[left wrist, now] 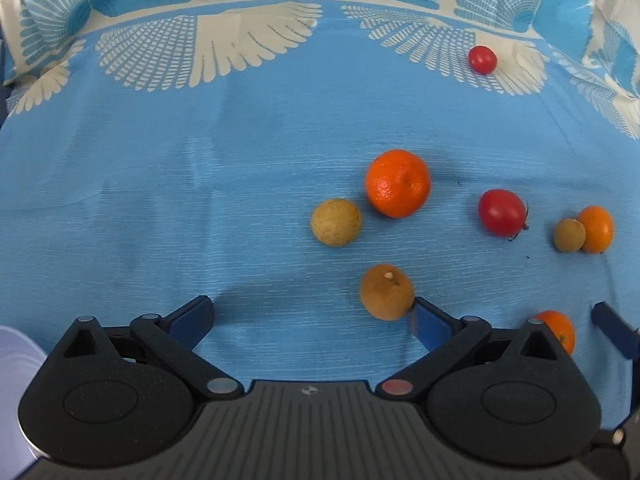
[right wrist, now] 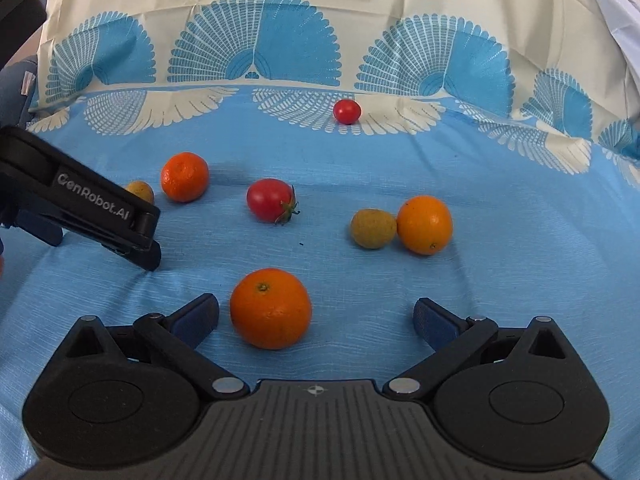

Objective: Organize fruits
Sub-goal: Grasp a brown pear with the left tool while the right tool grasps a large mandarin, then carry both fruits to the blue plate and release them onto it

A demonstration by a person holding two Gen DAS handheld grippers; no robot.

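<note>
Several fruits lie on a blue cloth (left wrist: 160,200). My left gripper (left wrist: 310,322) is open; a brown round fruit (left wrist: 386,292) rests against the tip of its right finger (left wrist: 426,326), not between the pads. Beyond it are a yellowish round fruit (left wrist: 336,222), a mandarin (left wrist: 398,183), a red tomato (left wrist: 502,212) and a small tomato (left wrist: 483,59). My right gripper (right wrist: 316,318) is open around an orange (right wrist: 271,308), which sits nearer the left finger, untouched. Ahead of it a yellowish fruit (right wrist: 373,228) touches another orange (right wrist: 425,224). The left gripper (right wrist: 100,216) shows at left.
The cloth (right wrist: 500,200) has a cream fan-patterned border (right wrist: 256,52) at the back, where it rises in folds. A white object (left wrist: 12,380) sits at the lower left of the left wrist view. The red tomato (right wrist: 270,200) and the mandarin (right wrist: 185,176) lie mid-cloth.
</note>
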